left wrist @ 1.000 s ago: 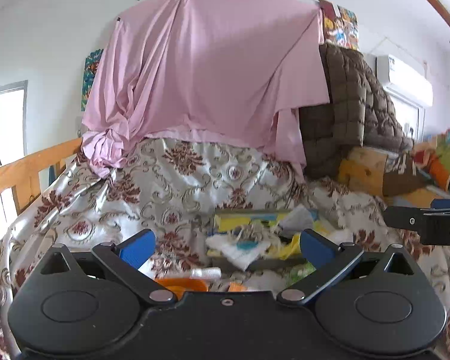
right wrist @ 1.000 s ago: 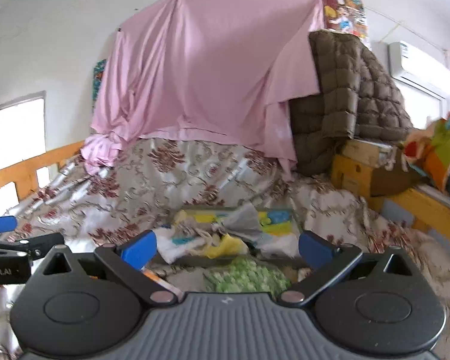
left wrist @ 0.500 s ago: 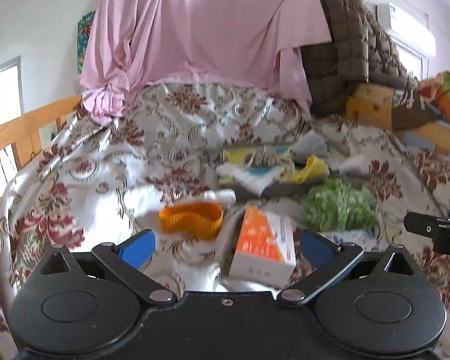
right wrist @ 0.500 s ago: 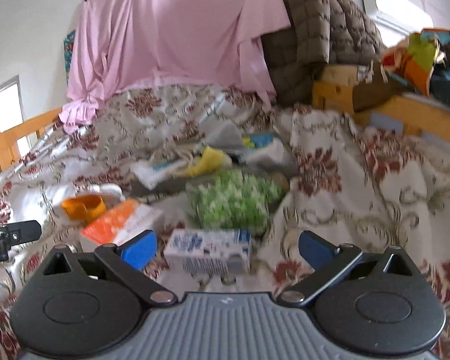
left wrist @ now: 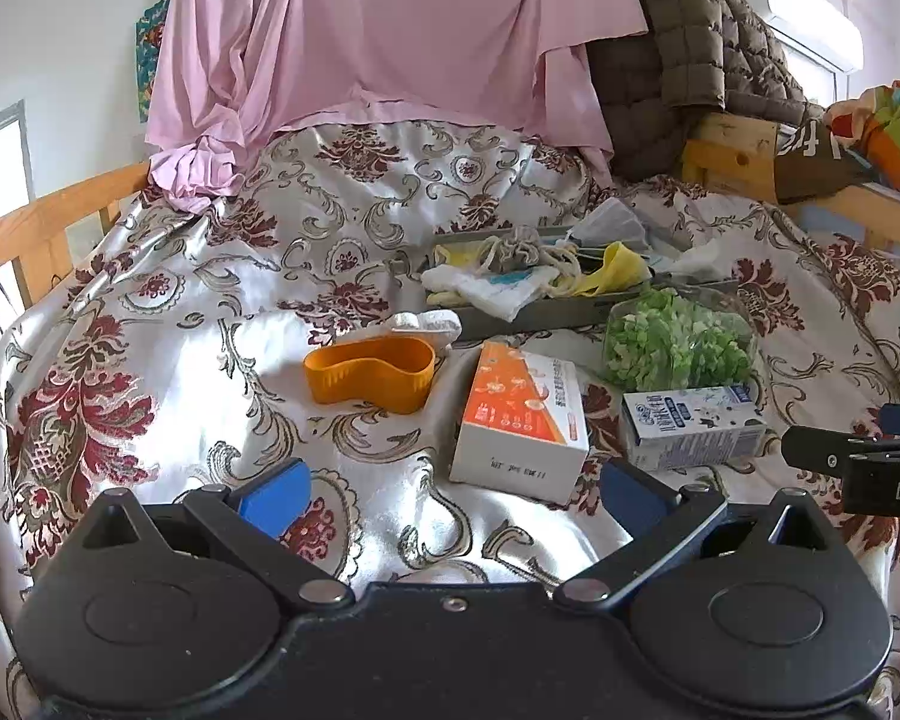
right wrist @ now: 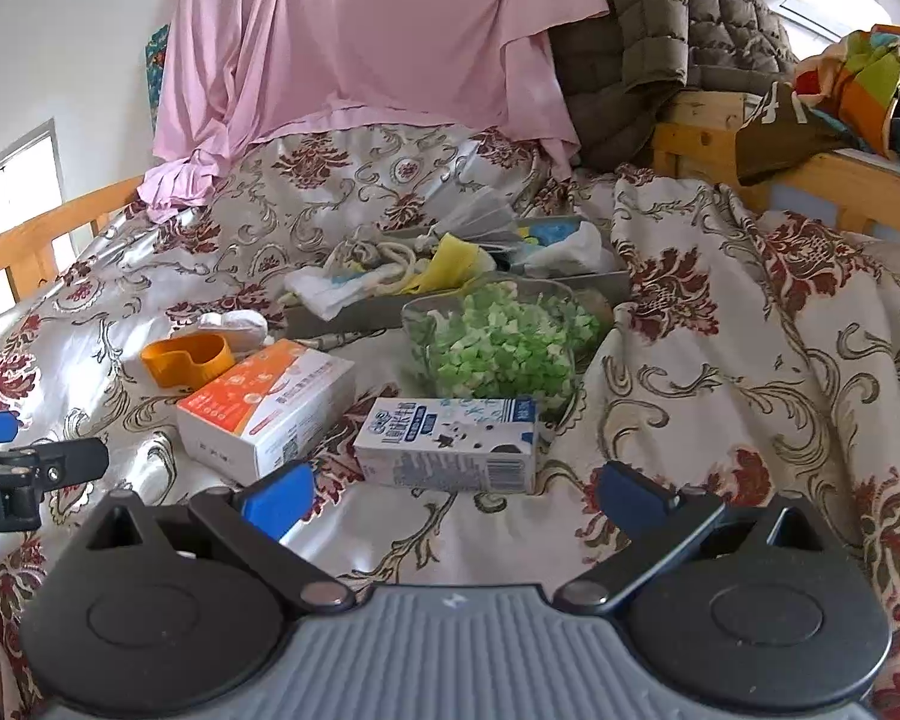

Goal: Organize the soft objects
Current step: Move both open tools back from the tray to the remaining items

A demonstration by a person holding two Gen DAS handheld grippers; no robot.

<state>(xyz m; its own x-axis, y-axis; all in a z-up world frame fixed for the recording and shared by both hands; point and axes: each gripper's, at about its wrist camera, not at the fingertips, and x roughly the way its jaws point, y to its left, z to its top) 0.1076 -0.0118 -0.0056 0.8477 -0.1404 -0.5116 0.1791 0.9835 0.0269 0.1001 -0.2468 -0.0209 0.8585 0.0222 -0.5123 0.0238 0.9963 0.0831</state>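
On the floral bedspread (left wrist: 150, 312) lie an orange-and-white box (left wrist: 519, 420) (right wrist: 264, 405), a blue-and-white carton (left wrist: 693, 426) (right wrist: 450, 444), a clear bag of green pieces (left wrist: 678, 345) (right wrist: 498, 348), an orange curved holder (left wrist: 369, 369) (right wrist: 186, 360) and a white rolled cloth (left wrist: 426, 321) (right wrist: 234, 324). Behind them a grey tray (left wrist: 534, 315) (right wrist: 354, 315) holds cloths, cord and a yellow piece. My left gripper (left wrist: 450, 489) hovers open just short of the box. My right gripper (right wrist: 453, 495) hovers open in front of the carton. Both are empty.
Pink sheet (left wrist: 390, 30) hangs at the back. A brown quilted jacket (left wrist: 678, 48) drapes over a wooden frame (left wrist: 732, 150) at the right, with colourful cloth (right wrist: 858, 78) on it. A wooden bed rail (left wrist: 36, 228) runs along the left.
Both grippers have tilted down and moved toward the bed; the box, carton and green bag now fill the lower view. Both stay open.
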